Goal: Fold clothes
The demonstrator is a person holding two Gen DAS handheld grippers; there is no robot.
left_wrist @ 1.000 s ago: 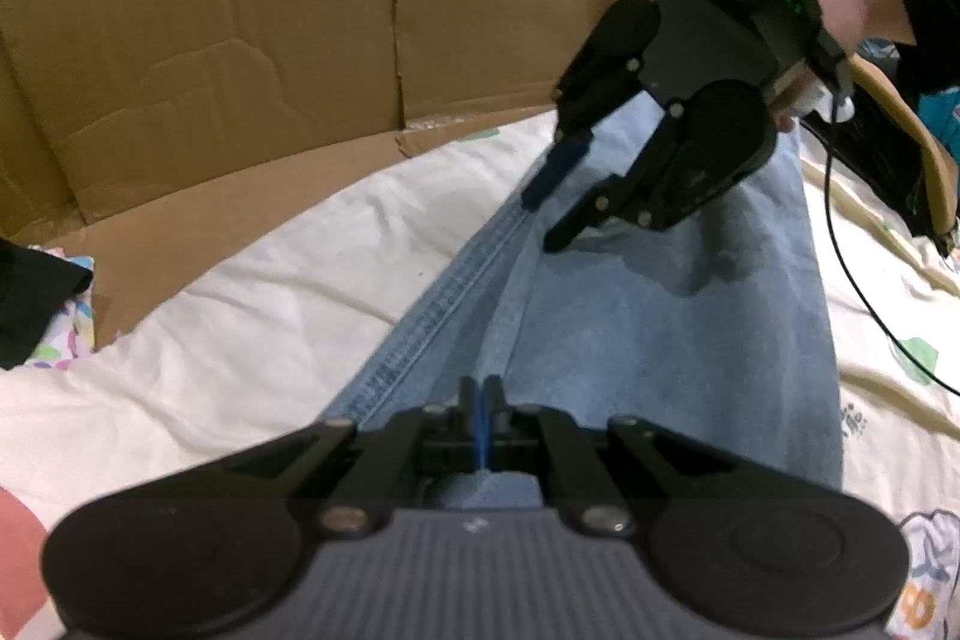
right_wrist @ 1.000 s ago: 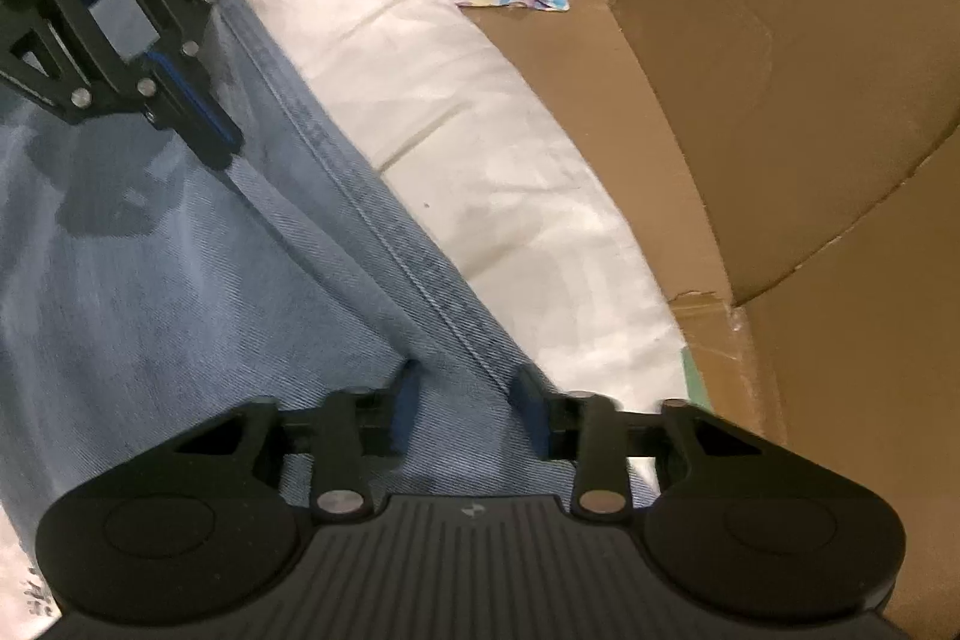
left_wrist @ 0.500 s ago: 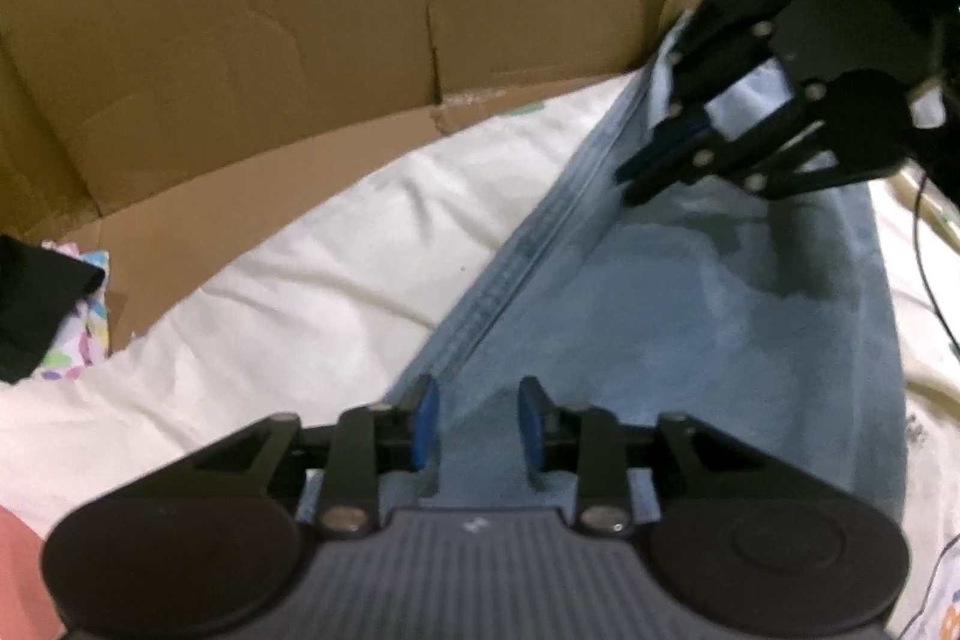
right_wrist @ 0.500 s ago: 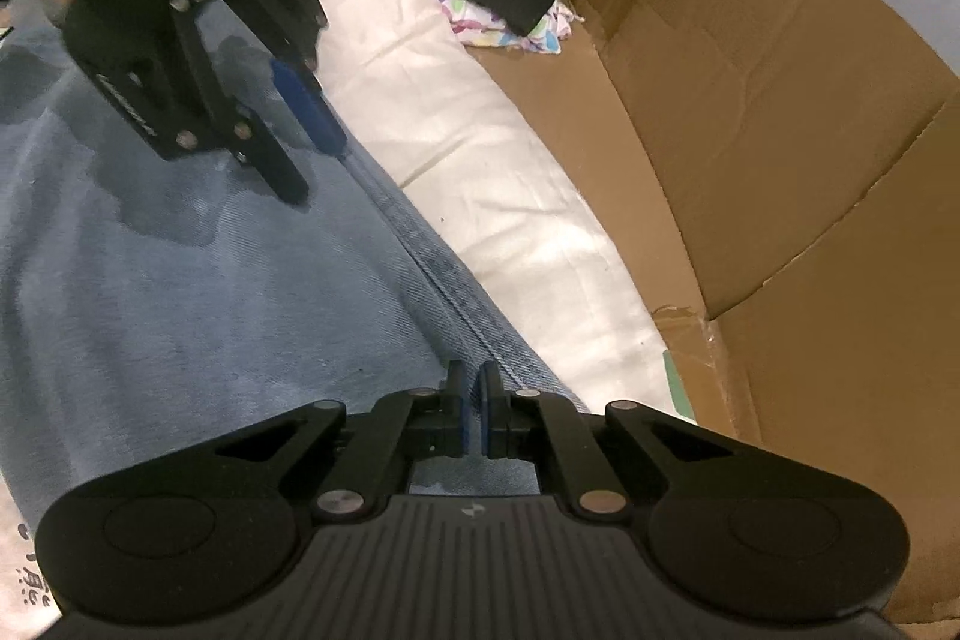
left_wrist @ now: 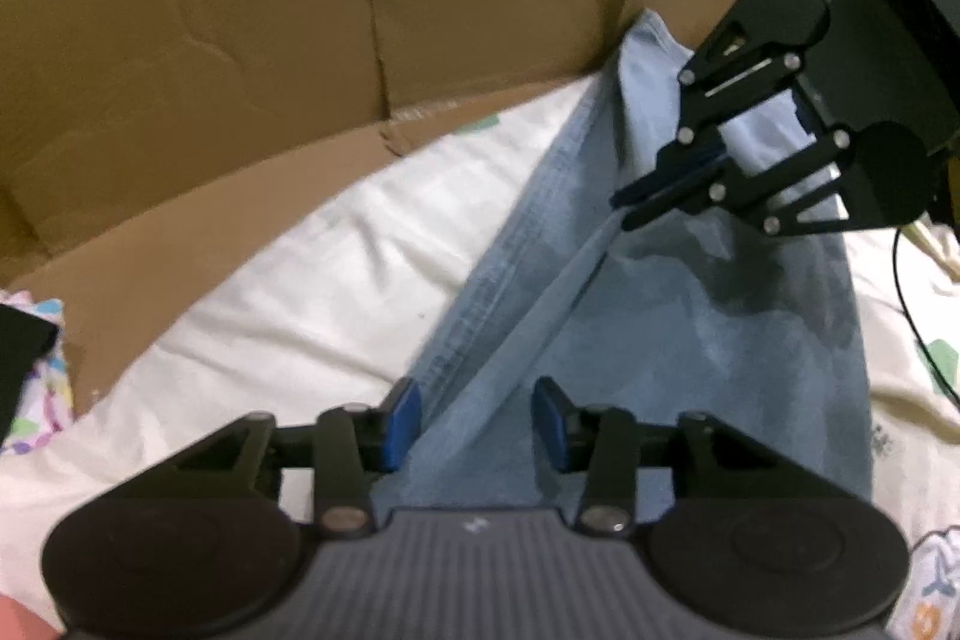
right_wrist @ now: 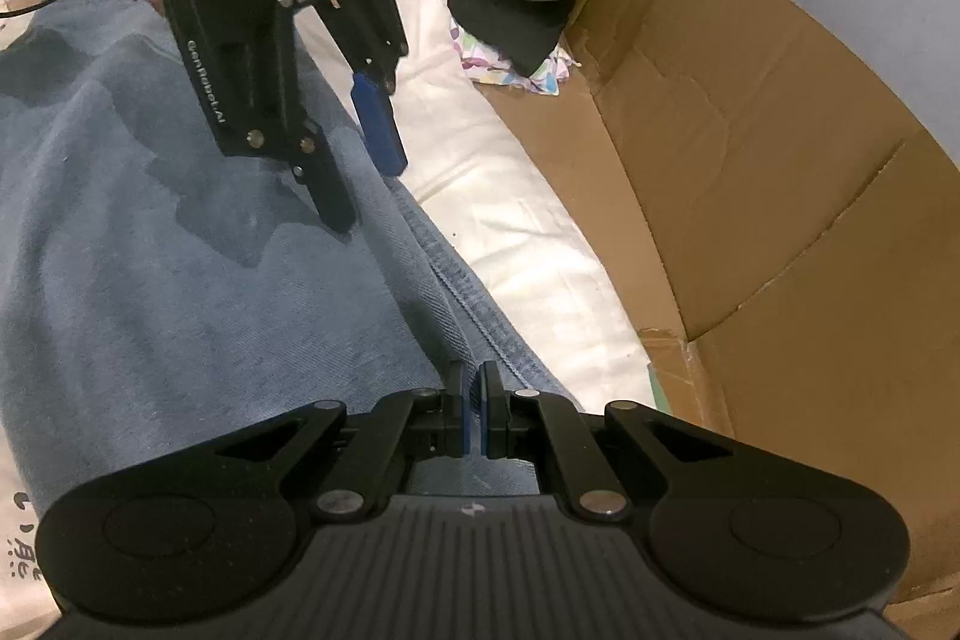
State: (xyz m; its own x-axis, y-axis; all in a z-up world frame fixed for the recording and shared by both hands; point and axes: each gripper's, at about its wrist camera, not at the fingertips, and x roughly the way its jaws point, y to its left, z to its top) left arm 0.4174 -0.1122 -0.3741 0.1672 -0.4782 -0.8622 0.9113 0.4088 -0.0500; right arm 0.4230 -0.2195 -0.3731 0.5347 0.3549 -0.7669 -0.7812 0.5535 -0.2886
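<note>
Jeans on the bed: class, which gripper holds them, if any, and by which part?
The right gripper is shut on the jeans at their seamed side edge; the left gripper is open and holds nothing.

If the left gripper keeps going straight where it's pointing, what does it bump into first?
Probably the blue jeans: the left gripper points down with its open jaws astride their edge, though the depth is unclear.

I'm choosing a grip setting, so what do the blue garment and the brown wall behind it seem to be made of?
The blue garment looks like light-washed denim: a matte diagonal weave and a thick, double-stitched seam along its edge. The brown wall looks like plain corrugated cardboard: dull brown, with creases, fold lines and a torn flap edge.
</note>
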